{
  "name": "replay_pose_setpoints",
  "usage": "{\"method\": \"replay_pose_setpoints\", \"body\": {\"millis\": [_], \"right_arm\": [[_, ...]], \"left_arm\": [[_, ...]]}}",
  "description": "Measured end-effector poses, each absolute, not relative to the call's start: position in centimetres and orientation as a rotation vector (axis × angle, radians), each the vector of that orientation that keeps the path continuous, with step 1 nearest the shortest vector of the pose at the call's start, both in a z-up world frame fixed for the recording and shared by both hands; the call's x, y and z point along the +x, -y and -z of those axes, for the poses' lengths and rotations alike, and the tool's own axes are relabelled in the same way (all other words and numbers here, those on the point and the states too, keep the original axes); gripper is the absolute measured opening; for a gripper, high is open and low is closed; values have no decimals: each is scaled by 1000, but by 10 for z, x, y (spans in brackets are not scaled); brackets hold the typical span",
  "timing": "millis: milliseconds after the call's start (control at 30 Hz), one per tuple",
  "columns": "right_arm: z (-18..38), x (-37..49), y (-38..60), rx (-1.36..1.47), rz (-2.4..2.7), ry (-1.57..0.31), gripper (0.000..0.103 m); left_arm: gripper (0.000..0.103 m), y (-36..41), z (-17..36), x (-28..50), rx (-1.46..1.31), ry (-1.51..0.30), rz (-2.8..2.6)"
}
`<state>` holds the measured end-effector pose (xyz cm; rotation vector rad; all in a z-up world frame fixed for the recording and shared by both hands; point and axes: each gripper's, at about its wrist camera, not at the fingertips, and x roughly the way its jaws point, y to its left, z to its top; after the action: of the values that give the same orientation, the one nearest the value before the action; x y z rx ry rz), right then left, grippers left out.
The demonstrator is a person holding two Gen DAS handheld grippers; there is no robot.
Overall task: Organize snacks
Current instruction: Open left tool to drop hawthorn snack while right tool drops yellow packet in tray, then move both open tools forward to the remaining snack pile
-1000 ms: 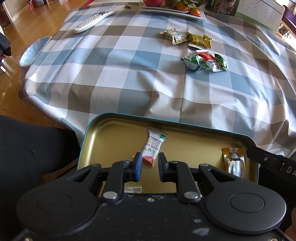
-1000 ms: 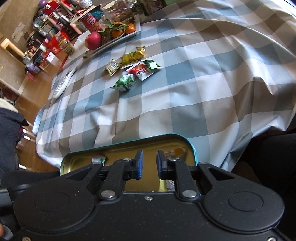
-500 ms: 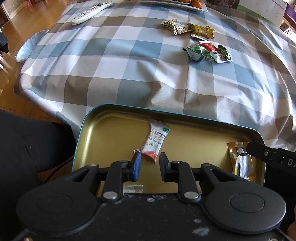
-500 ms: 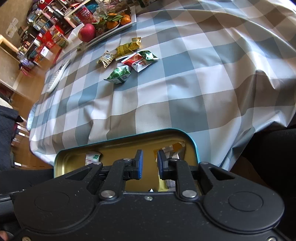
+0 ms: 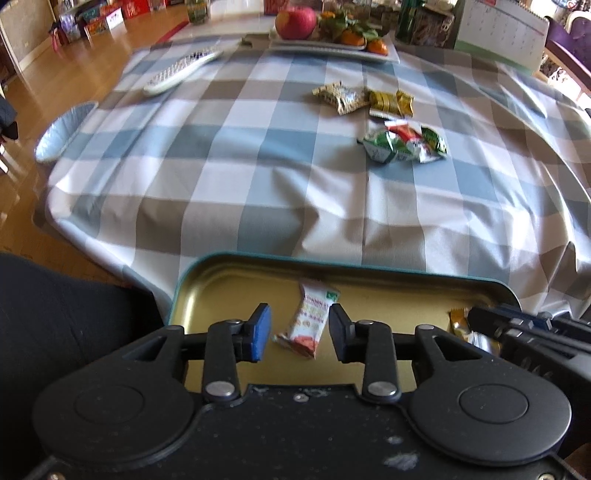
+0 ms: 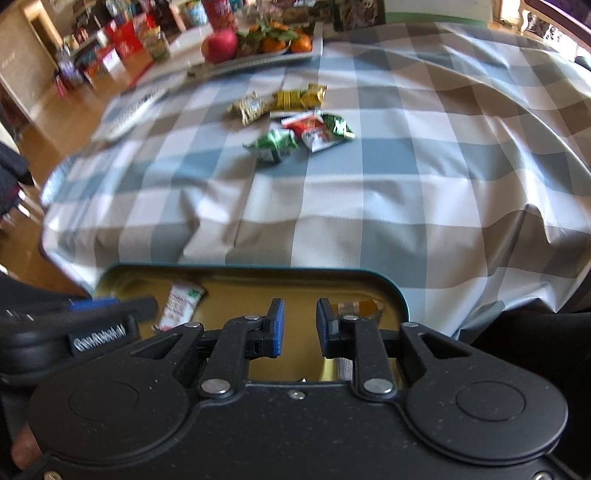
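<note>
We hold both black 2-finger tools low over the teal-rimmed, gold-lined metal tin (image 5: 236, 258), which sits at the near edge of the table, against the blue, grey and white checked tablecloth (image 5: 236, 155).

Left gripper (image 5: 297, 332): jaws parted wide, nothing between the blue pads. The white and red snack sachet (image 5: 310, 321) lies flat on the tin floor below the gap, untouched as far as we can tell.

Right gripper (image 6: 297, 328): jaws apart with a narrower gap, holding nothing. Just past its right finger lies the orange and silver snack packet (image 6: 356, 307) at the right end of the tin; contact cannot be judged. In the left view the right tool's fingers overlap this packet (image 5: 458, 321).

Out on the cloth, well apart from the tin, we count 2 loose groups:
- green, red and white crinkled snack packets (image 5: 404, 144), bunched and touching
- behind them, a beige speckled biscuit packet (image 5: 340, 96) just beside yellow-wrapped candies (image 5: 391, 102)

Far edge: white rectangular fruit tray (image 5: 332, 50) with a red apple (image 5: 295, 24) and oranges. A white remote control (image 5: 183, 70) lies to the left, a desk calendar (image 5: 498, 33) stands to the right. Right view is motion-blurred
</note>
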<state>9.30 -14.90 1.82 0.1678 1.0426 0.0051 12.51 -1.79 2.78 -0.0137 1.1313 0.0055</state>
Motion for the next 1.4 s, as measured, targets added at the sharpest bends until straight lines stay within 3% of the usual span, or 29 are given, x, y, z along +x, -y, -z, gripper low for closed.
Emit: {"method": "replay_pose_setpoints", "body": {"millis": [433,700,1067,1400], "right_arm": [[-29,108,141,108,-16,-1022,31],[-39,130,138,66,-31,-1004,31],[-51,183,142,75,-46,-1095,31],[-59,245,153,-10,94,-1059,31]], "left_arm": [[35,16,-38,146,6,-1072,37],[43,16,-53,169,50,-997,27],[43,14,-71,224,80,-934,3],[43,12,-82,293,47,-936,17]]}}
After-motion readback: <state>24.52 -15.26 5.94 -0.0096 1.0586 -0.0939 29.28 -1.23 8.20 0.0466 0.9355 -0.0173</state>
